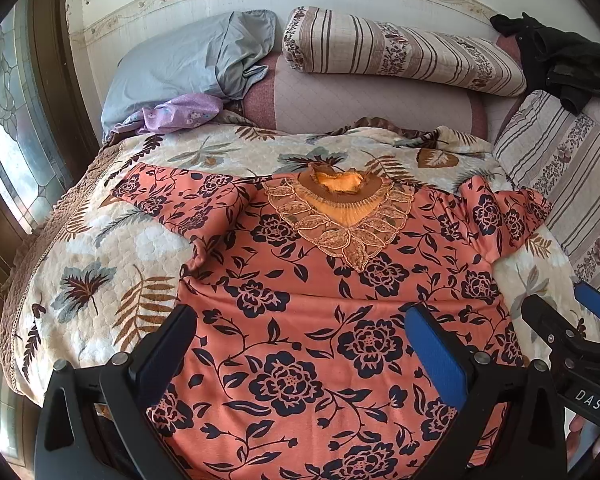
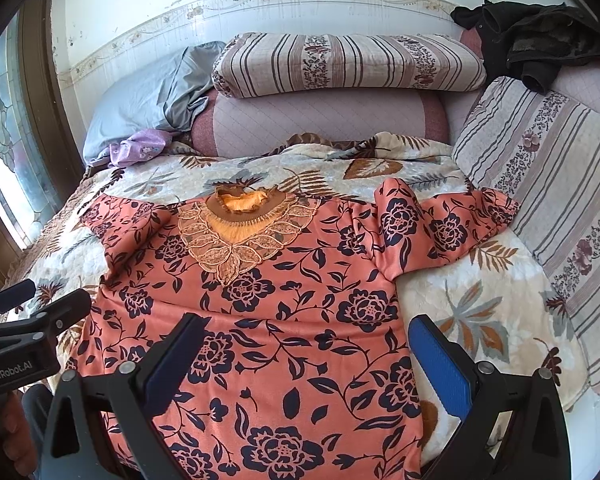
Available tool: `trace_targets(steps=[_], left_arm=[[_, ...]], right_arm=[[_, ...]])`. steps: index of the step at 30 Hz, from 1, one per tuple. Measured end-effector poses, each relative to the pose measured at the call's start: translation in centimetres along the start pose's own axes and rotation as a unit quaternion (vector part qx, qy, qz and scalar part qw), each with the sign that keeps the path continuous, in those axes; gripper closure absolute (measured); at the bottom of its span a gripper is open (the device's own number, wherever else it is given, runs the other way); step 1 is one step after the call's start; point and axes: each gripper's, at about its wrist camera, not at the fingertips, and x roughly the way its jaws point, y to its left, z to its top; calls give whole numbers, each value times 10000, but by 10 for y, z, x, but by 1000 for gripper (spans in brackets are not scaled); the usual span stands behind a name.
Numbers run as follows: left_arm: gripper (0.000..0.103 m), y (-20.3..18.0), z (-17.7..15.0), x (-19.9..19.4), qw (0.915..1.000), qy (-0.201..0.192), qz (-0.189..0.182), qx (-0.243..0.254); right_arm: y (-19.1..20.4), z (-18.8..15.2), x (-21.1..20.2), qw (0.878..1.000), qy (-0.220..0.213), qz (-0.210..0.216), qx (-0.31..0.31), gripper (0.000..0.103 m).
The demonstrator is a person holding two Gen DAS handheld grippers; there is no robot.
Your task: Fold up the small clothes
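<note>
Fingers of left gripper (image 1: 300,364) and right gripper (image 2: 304,364) spread, holding nothing, poised over lower part of blouse (image 1: 320,300). Blouse lies flat, face-up on bed (image 1: 100,248), sleeves out, ready for folding.

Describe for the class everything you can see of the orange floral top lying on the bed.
The orange, satin-looking top with dark navy flower and leaf print lies spread flat, front up, on the cream leaf-patterned quilt, neckline toward the pillows. Its brown ruffled collar shows an orange lining and sits above a lace leaf-shaped bib. Both short sleeves are out sideways, the one by the striped cushion rumpled. The left tongs and right tongs hover open over its lower body, with the hem out of view.
</note>
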Motion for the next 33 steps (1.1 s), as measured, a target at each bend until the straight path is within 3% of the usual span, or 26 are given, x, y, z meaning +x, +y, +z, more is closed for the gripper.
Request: trace_targets(steps=[9, 12, 14, 16, 17, 19, 20, 22, 25, 27, 29, 30, 33], left_arm=[[0, 4, -1, 10, 9999, 85, -71, -66], [0, 14, -6, 27, 9992, 321, -123, -183], [0, 23, -12, 40, 9982, 510, -110, -288], [0, 33, -17, 54, 9965, 709, -118, -421], [0, 37, -20, 60, 9956, 792, -106, -479], [0, 44, -25, 73, 9937, 959, -48, -572], [0, 46, -27, 79, 9927, 1045, -22, -601], [0, 50, -32, 93, 9902, 1232, 31, -654], [0, 56, -38, 110, 9857, 1497, 8, -770], [0, 58, -39, 118, 9841, 1577, 55, -812], [0, 60, -39, 125, 9831, 1620, 116, -839], [0, 62, -38, 128, 9829, 1627, 152, -850], [0, 66, -36, 135, 9825, 1626, 196, -885]], right_arm=[[-5, 2, 7, 9995, 152, 223, 148, 0], [-30, -2, 17, 9992, 81, 240, 304, 0], [-65, -2, 28, 9964, 162, 352, 759, 0], [-113, -4, 45, 9860, 289, 573, 1537, 0], [-137, -13, 65, 9650, 489, 1063, 2348, 0], [-190, -17, 93, 9342, 565, 1384, 3238, 0], [-219, -13, 106, 9222, 451, 1438, 3561, 0], [-270, -16, 127, 8962, 795, 1206, 4194, 1], [-331, -2, 158, 8651, 500, 1306, 4817, 3], [-361, 12, 180, 8543, 412, 1242, 5029, 11], [-384, 28, 203, 8575, 414, 935, 5041, 17], [-395, 37, 215, 8579, 430, 777, 5061, 27], [-424, 54, 247, 8552, 429, 387, 5151, 34]])
